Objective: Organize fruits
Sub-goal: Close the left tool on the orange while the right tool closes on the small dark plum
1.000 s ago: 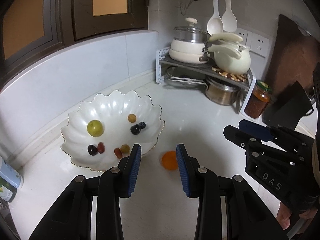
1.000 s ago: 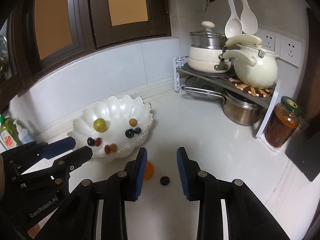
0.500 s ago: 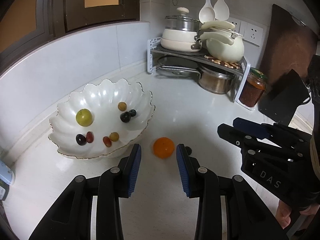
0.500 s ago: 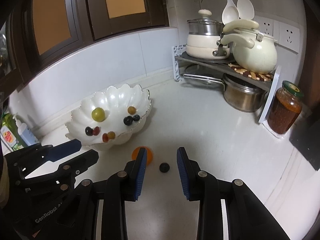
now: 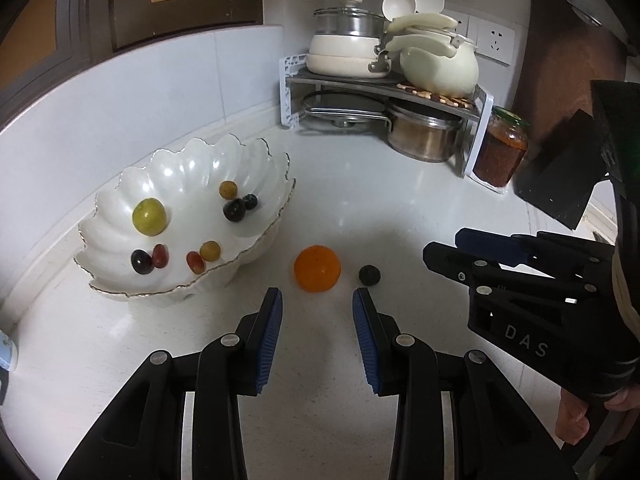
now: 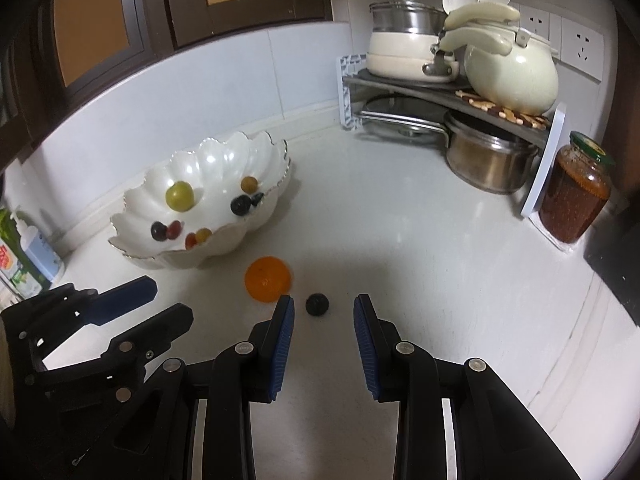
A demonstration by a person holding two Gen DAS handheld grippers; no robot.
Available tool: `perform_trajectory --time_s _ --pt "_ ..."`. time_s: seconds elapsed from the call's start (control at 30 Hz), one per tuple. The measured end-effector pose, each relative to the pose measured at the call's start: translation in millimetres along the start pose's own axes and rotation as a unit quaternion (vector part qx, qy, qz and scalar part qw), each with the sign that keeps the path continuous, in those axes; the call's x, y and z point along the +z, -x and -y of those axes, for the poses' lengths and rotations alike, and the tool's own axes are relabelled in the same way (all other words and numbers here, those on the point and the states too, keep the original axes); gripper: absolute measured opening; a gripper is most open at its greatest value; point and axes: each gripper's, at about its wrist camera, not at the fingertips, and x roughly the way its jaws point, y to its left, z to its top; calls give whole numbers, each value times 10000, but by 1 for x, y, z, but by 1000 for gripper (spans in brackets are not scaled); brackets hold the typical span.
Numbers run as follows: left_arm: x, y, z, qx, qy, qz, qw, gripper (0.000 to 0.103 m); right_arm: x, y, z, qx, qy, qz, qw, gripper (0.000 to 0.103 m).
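A white scalloped bowl (image 5: 120,184) (image 6: 224,152) stands on the white counter and holds a green fruit (image 5: 149,216), grapes and small dark fruits. To its right an orange (image 5: 317,268) (image 6: 267,279) and a small dark fruit (image 5: 369,275) (image 6: 317,304) lie on the counter. My left gripper (image 5: 318,308) (image 6: 172,298) hovers open just short of the orange, nothing between its blue pads. Open too, my right gripper (image 6: 322,300) (image 5: 444,242) has the dark fruit just ahead of its tips, untouched.
A corner rack (image 5: 384,84) carries cream pots and a steel pot (image 6: 488,160). A jar of red sauce (image 6: 576,192) stands beside it. A dark cutting board (image 5: 568,60) leans at the right. Soap bottles (image 6: 28,248) sit left of the bowl.
Both grippers have sunk toward the counter, so the orange and the dark fruit look nearer and larger. The jaw gaps are the same.
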Motion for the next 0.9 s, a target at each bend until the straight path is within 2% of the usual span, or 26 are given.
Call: perform_trajectory --time_s 0.9 --pt "-7 -52 -9 -289 -85 70 9995 40 -10 -59 6 255 11 -327 9991 32"
